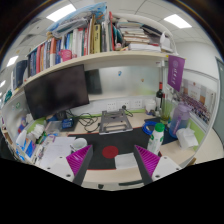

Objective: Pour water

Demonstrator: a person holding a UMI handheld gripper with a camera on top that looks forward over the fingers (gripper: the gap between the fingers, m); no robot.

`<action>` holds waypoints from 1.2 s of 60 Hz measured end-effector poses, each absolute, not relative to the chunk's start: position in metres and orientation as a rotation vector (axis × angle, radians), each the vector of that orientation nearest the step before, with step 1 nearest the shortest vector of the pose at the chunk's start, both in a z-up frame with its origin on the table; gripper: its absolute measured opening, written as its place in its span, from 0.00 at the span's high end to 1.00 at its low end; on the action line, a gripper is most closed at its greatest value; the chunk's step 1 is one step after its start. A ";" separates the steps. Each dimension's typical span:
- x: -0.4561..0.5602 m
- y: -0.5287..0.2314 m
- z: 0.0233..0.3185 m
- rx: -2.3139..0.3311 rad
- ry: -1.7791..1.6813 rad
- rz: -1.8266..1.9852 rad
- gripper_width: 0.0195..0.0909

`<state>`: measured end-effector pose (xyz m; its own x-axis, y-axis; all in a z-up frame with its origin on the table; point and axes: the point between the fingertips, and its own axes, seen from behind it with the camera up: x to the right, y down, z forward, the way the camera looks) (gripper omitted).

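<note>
Green-cap bottle (156,137), red mat (110,153), purple poster (176,72), blk monitor (58,91).

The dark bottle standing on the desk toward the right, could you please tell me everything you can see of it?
The dark bottle looks like glass, wine-bottle shaped, with a narrow neck and a pale label on its body. It stands upright on the desk under the bookshelf, well beyond the gripper, whose open fingers hold nothing. A green-capped bottle stands nearer. Whether it is capped or holds liquid cannot be told.

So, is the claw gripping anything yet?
No: the claw is open with nothing between its fingers, and the green-capped bottle stands on the desk beyond them.
</note>
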<state>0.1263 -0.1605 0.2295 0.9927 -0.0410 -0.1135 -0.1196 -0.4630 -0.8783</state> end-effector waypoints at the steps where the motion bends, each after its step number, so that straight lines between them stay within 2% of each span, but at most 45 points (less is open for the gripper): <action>1: 0.135 -0.162 0.220 -2.059 0.113 0.087 0.09; 12: 0.235 -0.170 0.130 -2.135 0.120 0.006 0.09; 18: 0.271 -0.152 0.101 -2.126 0.118 0.008 0.09; 24: 0.293 -0.118 0.093 -2.056 0.075 0.017 0.08; 39: 0.307 -0.045 0.095 -1.910 -0.012 0.031 0.09; 47: 0.300 -0.021 0.090 -1.867 -0.041 0.063 0.28; 49: 0.300 -0.017 0.084 -1.876 -0.051 0.063 0.37; 51: 0.301 -0.016 0.078 -1.887 -0.053 0.057 0.51; 60: 0.307 -0.013 0.082 -1.844 -0.023 0.054 0.61; 68: 0.304 -0.010 0.082 -1.831 -0.041 0.038 0.75; 72: 0.303 -0.009 0.081 -1.840 -0.044 0.026 0.77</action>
<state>0.3032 -0.0089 0.0811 0.9990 0.0439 0.0052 0.0167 -0.2659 -0.9639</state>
